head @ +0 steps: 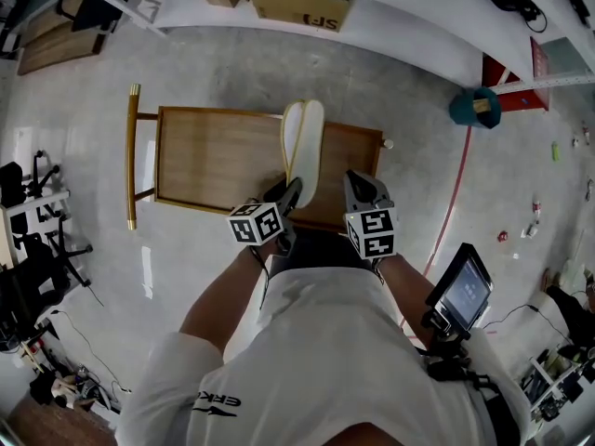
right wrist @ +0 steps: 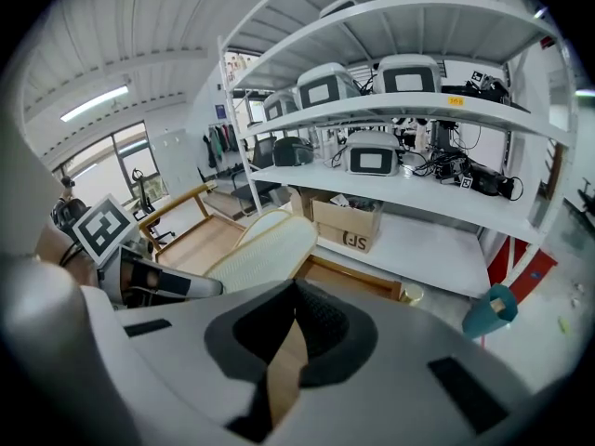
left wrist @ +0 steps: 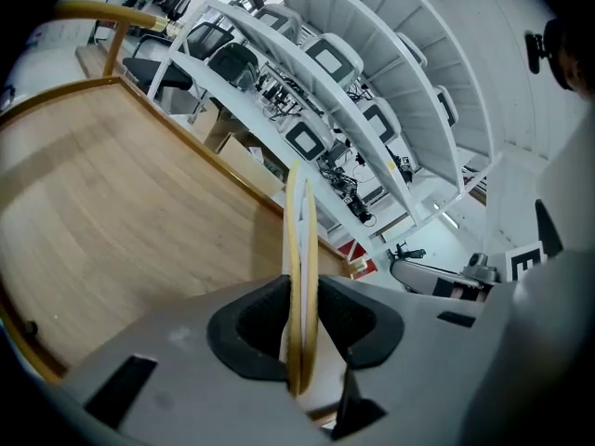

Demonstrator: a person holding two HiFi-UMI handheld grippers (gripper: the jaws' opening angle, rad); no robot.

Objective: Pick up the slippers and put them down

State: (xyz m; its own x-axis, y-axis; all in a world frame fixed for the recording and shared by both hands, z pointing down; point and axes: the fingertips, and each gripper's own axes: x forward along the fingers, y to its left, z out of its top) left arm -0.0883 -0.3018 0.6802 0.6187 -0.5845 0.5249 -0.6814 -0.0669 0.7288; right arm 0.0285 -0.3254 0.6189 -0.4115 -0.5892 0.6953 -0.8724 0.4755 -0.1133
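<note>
Left gripper at 6 o'clock of the wooden table, jaws pinching the near end of the slippers from both sides. In the left gripper view, dark pads pressed flat against the outer faces of the slippers, thin yellow edges of both toward the camera. Slippers pale yellow, laid one against the other, standing on edge, long axis running toward 12 o'clock from the left gripper, over the 3 o'clock half of the table; contact between their lower edge and the wood not determinable. Right gripper just beside the left one, at its 3 o'clock, apart from the slippers. In the right gripper view, jaws of the right gripper drawn together at the tips, with a thin slit nearer the camera, only table wood behind it and nothing gripped. From that same view, ribbed cream face of the nearer slipper at 11 o'clock of the jaws. Gold rail along the table's 9 o'clock side. Cardboard box at 12 o'clock, on the lowest board of the white shelving. Teal object on the floor at 2 o'clock. Small screen at 4 o'clock, beside the person's right forearm. Grey concrete floor on all sides of the table.
</note>
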